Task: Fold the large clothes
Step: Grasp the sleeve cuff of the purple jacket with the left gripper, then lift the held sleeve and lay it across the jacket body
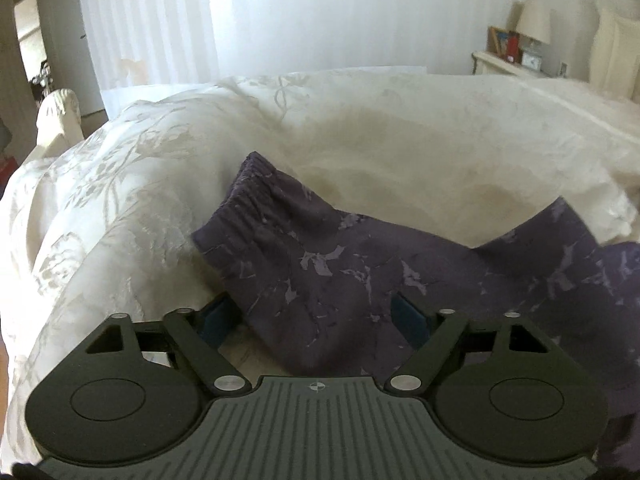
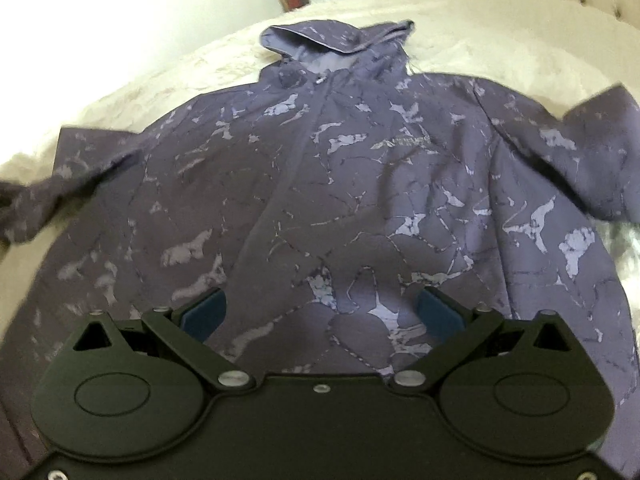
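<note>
My right gripper (image 2: 320,312) hangs over the purple marbled hooded jacket (image 2: 340,184), which lies front-up on the white bedspread (image 2: 500,40) — hood away from me, sleeves out to both sides. Its blue pads (image 2: 204,314) are spread wide and grip nothing. My left gripper (image 1: 310,320) sits at one sleeve (image 1: 304,264), whose elastic cuff (image 1: 240,204) rests on the patterned cover — fingers also spread, the cloth lying between them, not pinched.
</note>
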`<action>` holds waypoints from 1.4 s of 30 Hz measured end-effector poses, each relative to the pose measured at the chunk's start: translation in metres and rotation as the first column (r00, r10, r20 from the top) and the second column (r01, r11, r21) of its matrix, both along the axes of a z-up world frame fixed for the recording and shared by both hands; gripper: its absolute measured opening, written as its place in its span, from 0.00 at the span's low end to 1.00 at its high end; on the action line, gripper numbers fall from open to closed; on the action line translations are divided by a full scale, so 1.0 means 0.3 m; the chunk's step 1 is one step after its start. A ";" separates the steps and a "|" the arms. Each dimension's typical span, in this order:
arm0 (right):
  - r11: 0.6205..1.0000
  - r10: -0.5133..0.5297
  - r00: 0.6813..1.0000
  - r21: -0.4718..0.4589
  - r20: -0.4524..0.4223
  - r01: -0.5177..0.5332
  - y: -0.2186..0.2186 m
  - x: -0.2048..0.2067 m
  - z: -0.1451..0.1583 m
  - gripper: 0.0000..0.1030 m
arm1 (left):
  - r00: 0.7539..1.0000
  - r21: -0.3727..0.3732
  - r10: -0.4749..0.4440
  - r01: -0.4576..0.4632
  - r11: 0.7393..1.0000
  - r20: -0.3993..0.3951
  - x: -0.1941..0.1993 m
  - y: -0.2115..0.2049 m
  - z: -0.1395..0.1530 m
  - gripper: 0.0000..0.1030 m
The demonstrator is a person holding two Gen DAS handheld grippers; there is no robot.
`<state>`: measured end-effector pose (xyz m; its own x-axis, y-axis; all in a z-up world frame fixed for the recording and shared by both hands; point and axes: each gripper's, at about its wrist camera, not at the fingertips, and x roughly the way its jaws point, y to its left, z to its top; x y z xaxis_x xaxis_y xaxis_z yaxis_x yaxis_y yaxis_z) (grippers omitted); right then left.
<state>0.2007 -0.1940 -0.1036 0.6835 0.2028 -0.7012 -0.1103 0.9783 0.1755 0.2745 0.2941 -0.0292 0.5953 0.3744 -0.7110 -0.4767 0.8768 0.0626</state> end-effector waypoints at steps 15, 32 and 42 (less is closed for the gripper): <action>0.995 0.020 0.999 0.102 -0.041 -0.016 -0.084 0.002 0.027 0.94 | 0.981 0.115 -0.115 0.098 0.989 0.154 -0.025 -0.186 0.234 0.09; 0.971 -0.194 0.981 0.140 -0.012 0.193 -0.301 0.005 0.116 0.92 | 0.688 0.195 -0.587 0.564 0.802 0.427 0.060 -0.953 0.570 0.09; 0.955 -0.254 0.967 0.152 -0.015 0.254 -0.386 0.012 0.131 0.92 | 0.613 0.105 -0.693 0.716 0.690 0.379 0.140 -1.242 0.317 0.09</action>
<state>0.2044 -0.3099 -0.0642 0.7294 0.1256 -0.6724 0.1373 0.9361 0.3238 0.3164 -0.0784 0.0658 0.8707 -0.3016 -0.3885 0.3148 0.9487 -0.0310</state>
